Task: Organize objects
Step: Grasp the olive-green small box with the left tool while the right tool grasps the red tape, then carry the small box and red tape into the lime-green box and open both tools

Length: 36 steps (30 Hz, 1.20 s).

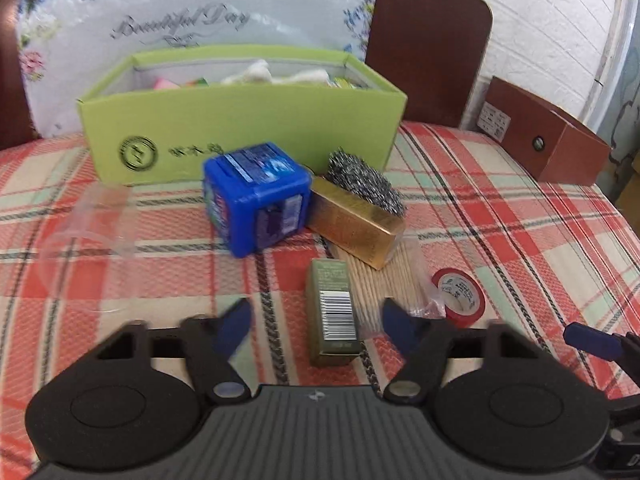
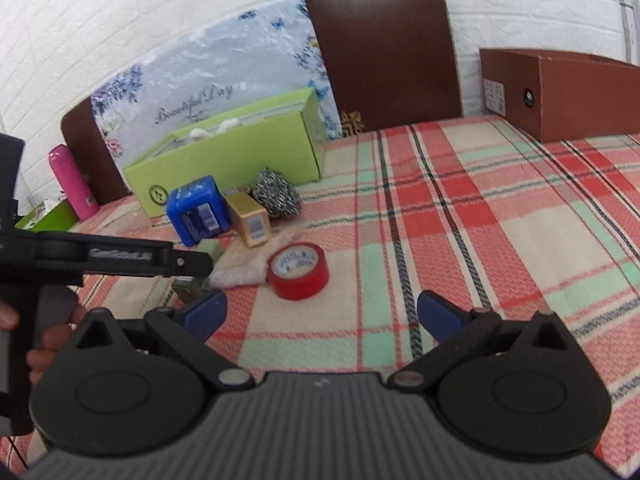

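The left gripper (image 1: 316, 320) hovers at lower centre, jaws apart, flanking an olive barcode box (image 1: 333, 316) without touching it. The right gripper (image 2: 322, 316) hangs spread wide and empty, red tape roll (image 2: 298, 270) just above. The green box (image 1: 240, 136) sits upper centre.

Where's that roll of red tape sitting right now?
The red tape roll lies flat on the plaid tablecloth, just right of the clear bag of wooden sticks and nearer the cameras than the gold rectangular box; neither tool touches it.

Olive carton (image 1: 333, 312) flat beside toothpicks (image 1: 384, 280)
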Available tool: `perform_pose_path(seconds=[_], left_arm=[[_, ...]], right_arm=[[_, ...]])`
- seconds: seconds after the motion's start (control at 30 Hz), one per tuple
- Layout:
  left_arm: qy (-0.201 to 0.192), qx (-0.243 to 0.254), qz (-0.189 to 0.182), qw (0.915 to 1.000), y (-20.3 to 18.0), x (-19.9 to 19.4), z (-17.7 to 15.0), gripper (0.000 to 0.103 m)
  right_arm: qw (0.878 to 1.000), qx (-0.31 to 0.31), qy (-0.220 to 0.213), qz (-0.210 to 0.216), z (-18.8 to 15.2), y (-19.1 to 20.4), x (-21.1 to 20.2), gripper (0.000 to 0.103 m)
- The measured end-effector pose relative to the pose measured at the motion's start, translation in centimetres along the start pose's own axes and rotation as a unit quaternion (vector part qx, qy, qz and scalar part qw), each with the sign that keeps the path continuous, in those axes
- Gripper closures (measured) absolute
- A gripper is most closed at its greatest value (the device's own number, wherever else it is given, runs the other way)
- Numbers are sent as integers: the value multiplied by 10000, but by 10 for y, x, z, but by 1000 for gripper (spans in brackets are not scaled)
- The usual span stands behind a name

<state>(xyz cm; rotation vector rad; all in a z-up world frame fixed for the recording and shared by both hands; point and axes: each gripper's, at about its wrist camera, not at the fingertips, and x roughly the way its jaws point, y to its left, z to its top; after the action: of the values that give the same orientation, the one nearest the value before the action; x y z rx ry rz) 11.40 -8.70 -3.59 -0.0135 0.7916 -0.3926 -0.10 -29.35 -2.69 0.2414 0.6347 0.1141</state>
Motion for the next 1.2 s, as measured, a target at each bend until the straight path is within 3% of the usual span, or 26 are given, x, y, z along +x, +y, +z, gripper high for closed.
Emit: perform_pose_path(seconds=[0.03, 0.13, 0.3, 0.43, 0.5, 0.6, 0.8, 0.97, 1.2], left_arm=[[60, -12, -105, 9999, 2, 4, 0, 66], [130, -145, -265, 9995, 9, -8, -1, 78], [176, -64, -257, 9995, 20, -38, -20, 79], [291, -18, -224, 9993, 30, -51, -38, 79], [298, -115, -213, 9993, 35, -52, -41, 79], [300, -92, -195, 9993, 37, -55, -42, 79], [227, 126, -48, 9997, 34, -56, -50, 79], [214, 127, 58, 9997, 31, -53, -47, 79], [195, 198, 167, 9995, 26, -47, -43, 79]], right_arm=[[10000, 28, -21, -3, 0, 0, 0, 0], [9996, -257, -80, 24, 3, 6, 6, 2], [9942, -1074, -21, -57, 11, 24, 39, 27], [9903, -1382, 76, 69, 17, 28, 60, 38], [9895, -1421, 201, 159, 17, 28, 68, 57], [9897, -1399, 285, 135, 12, 34, 56, 57], [9803, -1536, 659, 1050, -17, 68, 21, 57], [9755, -1966, 555, 822, -28, 89, 15, 57], [9774, -1868, 585, 800, -26, 87, 17, 56]])
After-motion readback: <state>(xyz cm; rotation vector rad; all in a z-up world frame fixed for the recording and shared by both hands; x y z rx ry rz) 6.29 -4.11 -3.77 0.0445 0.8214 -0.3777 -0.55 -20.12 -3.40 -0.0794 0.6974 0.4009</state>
